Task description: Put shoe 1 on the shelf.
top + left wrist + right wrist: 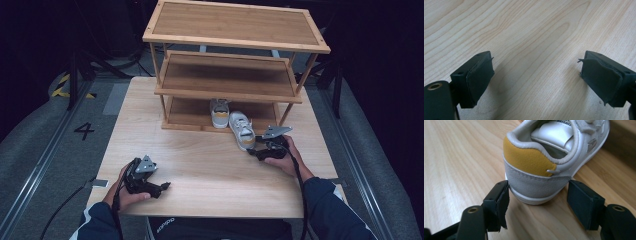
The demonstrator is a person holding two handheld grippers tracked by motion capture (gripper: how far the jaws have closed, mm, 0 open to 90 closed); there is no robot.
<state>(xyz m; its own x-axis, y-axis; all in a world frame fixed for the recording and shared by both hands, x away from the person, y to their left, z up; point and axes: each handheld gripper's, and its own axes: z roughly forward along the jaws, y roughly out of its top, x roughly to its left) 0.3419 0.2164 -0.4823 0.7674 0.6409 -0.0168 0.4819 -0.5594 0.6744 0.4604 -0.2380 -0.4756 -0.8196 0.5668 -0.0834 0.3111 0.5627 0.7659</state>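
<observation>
A small white shoe (242, 131) with a yellow heel patch lies on the wooden table (210, 165), just in front of the rack's bottom shelf. My right gripper (252, 150) sits behind it. In the right gripper view the shoe's heel (534, 167) is between the tips of the right gripper (537, 195), and both pads touch its grey sides. A second matching shoe (220, 114) stands on the bottom shelf. My left gripper (164, 186) rests near the table's front left, and the left gripper (536, 72) is open over bare wood.
A three-tier bamboo shoe rack (235, 22) stands at the back of the table; its middle and top shelves are bare. Dark floor with rails runs along both sides of the table. The person's forearms come in at the front edge.
</observation>
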